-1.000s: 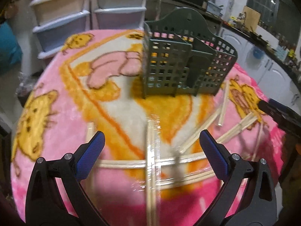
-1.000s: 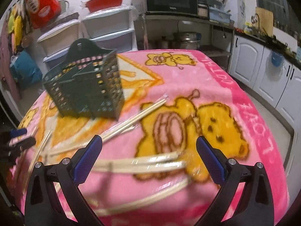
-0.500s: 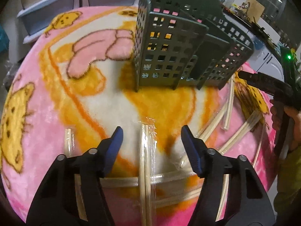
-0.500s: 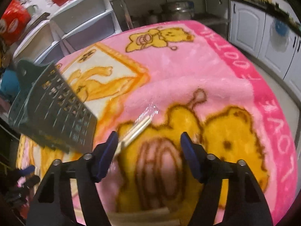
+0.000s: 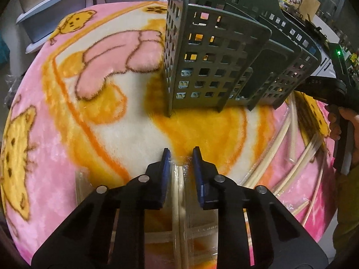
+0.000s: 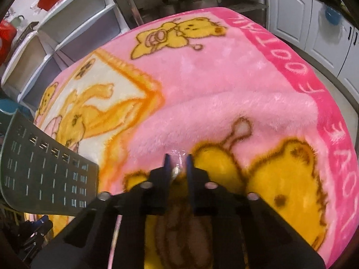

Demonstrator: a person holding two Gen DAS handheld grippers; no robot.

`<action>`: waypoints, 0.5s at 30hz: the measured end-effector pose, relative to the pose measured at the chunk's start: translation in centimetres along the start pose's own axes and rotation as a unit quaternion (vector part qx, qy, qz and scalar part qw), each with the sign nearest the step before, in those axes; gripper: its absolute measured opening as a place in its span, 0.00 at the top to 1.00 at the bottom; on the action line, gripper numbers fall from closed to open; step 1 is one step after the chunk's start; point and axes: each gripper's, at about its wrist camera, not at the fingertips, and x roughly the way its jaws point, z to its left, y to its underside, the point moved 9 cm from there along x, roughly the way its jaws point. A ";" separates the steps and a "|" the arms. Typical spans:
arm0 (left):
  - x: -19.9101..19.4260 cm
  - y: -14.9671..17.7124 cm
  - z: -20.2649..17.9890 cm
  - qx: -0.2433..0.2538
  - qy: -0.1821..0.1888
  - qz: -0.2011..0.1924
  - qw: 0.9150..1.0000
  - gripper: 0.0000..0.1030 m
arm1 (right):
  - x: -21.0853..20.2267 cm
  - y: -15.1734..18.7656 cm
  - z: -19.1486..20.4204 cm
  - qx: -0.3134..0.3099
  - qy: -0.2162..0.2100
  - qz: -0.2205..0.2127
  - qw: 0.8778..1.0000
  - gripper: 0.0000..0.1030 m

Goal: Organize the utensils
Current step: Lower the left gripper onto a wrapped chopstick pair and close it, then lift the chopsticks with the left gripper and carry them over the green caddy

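A dark green slotted utensil basket (image 5: 215,67) stands upright on the pink bear blanket (image 5: 44,157). My left gripper (image 5: 180,157) points down in front of it. Its jaws are closing, and the pads meet a plastic-wrapped pair of wooden chopsticks (image 5: 178,192) that runs back under the gripper. In the right wrist view my right gripper (image 6: 177,159) sits low over the blanket (image 6: 224,89). Its jaws are also closing, pinching the clear-wrapped tip of another pair of chopsticks (image 6: 177,170). There the basket (image 6: 44,174) lies to the left.
Several more wrapped chopsticks (image 5: 280,139) lie crosswise on the blanket to the right of the left gripper. A hand (image 5: 336,125) holds the other tool at the right edge. Plastic drawer units (image 6: 67,33) and white cabinets (image 6: 314,22) stand beyond the table.
Both grippers have sunk toward the blanket and their jaws have gone from wide open to narrow around wrapped chopsticks. The right one has also swung away from the basket.
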 end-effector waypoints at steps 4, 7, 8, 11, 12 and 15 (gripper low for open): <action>-0.2 0.0 -0.1 0.002 0.010 -0.004 1.000 0.95 | -1.3 -0.2 -0.2 0.007 -0.018 -0.020 1.000 0.93; -0.9 0.0 -0.4 0.000 0.026 -0.011 1.000 0.95 | -3.2 -0.5 0.0 0.006 -0.037 -0.046 0.998 0.93; -1.2 -0.1 -0.4 0.000 0.029 -0.016 0.999 0.95 | -4.1 -0.6 0.1 0.004 -0.040 -0.056 0.998 0.93; -2.4 -0.5 -0.6 -0.002 0.038 -0.035 0.999 0.95 | -6.6 -0.9 0.7 -0.009 -0.052 -0.086 0.995 0.94; -3.0 -0.8 -0.7 -0.003 0.041 -0.044 0.998 0.95 | -7.3 -1.0 0.9 -0.013 -0.054 -0.093 0.994 0.94; -4.9 -1.8 -1.0 -0.002 0.047 -0.071 0.996 0.95 | -9.8 -1.0 1.9 -0.031 -0.068 -0.118 0.990 0.95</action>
